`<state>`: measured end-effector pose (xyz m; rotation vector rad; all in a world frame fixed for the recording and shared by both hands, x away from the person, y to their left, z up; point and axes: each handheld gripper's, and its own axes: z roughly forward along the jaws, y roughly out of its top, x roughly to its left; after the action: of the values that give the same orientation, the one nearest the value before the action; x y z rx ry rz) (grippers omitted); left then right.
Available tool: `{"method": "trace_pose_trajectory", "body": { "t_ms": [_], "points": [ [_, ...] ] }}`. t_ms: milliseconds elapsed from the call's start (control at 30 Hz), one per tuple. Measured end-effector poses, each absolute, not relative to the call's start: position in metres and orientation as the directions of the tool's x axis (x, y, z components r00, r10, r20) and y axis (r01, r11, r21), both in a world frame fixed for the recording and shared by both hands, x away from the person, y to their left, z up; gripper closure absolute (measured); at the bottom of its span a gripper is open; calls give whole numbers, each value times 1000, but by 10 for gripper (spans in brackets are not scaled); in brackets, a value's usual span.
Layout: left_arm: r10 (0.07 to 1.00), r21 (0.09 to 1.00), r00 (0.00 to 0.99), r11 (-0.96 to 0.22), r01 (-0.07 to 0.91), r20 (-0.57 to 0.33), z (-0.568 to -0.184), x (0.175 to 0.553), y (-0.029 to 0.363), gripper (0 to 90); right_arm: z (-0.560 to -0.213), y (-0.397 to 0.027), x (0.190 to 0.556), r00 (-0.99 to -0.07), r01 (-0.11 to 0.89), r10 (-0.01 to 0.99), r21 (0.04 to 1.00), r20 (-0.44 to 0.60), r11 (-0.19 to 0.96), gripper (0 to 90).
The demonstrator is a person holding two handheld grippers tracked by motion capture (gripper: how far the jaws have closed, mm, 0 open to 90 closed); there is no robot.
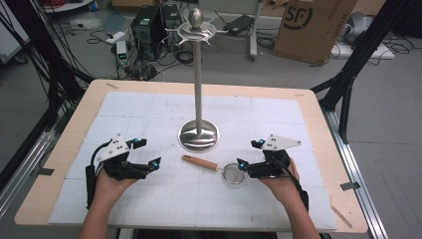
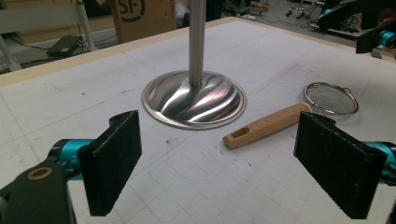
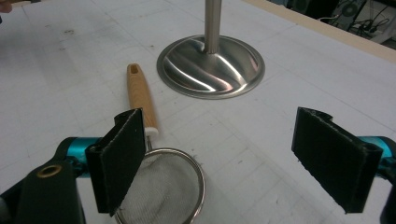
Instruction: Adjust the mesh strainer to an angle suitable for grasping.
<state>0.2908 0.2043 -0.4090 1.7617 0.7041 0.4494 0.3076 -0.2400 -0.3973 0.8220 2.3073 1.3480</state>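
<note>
Lying flat on the table just in front of the metal stand, the wooden-handled strainer has its mesh beside the right tongs, spread wide like the left tongs, whose view reveals the handle's hanging hole.
</note>
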Motion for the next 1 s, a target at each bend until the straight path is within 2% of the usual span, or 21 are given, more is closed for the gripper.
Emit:
{"method": "trace_pose_trajectory", "body": {
  "t_ms": [567, 1000],
  "points": [
    [656, 953, 753, -196, 232, -48, -409, 291, 203, 158, -398, -208, 320, -816, 313, 578, 835, -6, 452, 230],
    [654, 952, 755, -201, 232, -46, -409, 291, 202, 158, -407, -166, 330, -867, 290, 497, 769, -40, 570, 292]
  ]
}}
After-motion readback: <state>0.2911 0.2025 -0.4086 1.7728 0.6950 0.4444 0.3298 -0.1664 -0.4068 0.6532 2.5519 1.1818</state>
